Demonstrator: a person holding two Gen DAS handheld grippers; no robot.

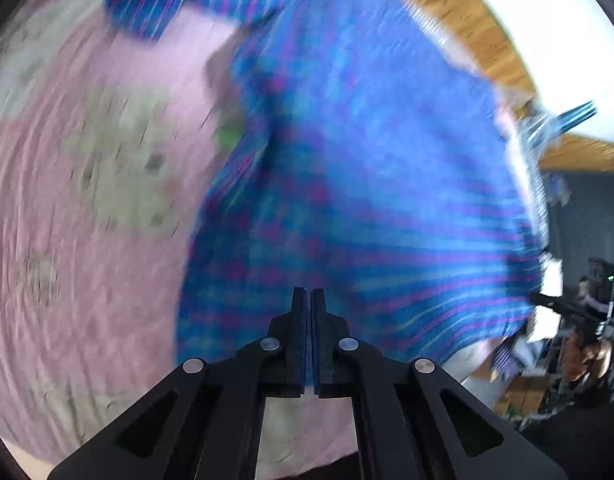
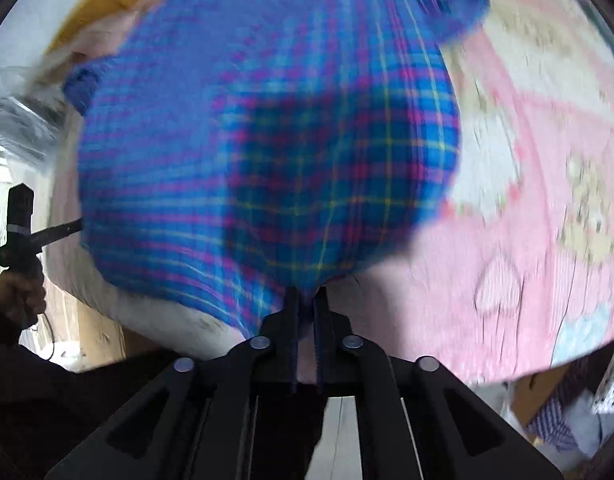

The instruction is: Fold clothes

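A blue plaid shirt (image 1: 367, 168) with pink and yellow lines hangs stretched over a pink bedspread (image 1: 67, 300), blurred by motion. My left gripper (image 1: 309, 292) is shut, its tips pinching the shirt's near edge. In the right wrist view the same shirt (image 2: 267, 152) billows, and my right gripper (image 2: 305, 292) is shut on a bunched corner of it. Each view shows the other gripper at the shirt's far edge: the right gripper (image 1: 587, 300) in a hand, and the left gripper (image 2: 21, 216) in a hand (image 2: 19, 292).
The pink bedspread (image 2: 527, 220) has pale patterned patches. A wooden frame (image 1: 467, 28) and a white wall lie beyond the bed. Loose clothes and a cardboard box (image 2: 547, 408) sit off the bed's lower right edge.
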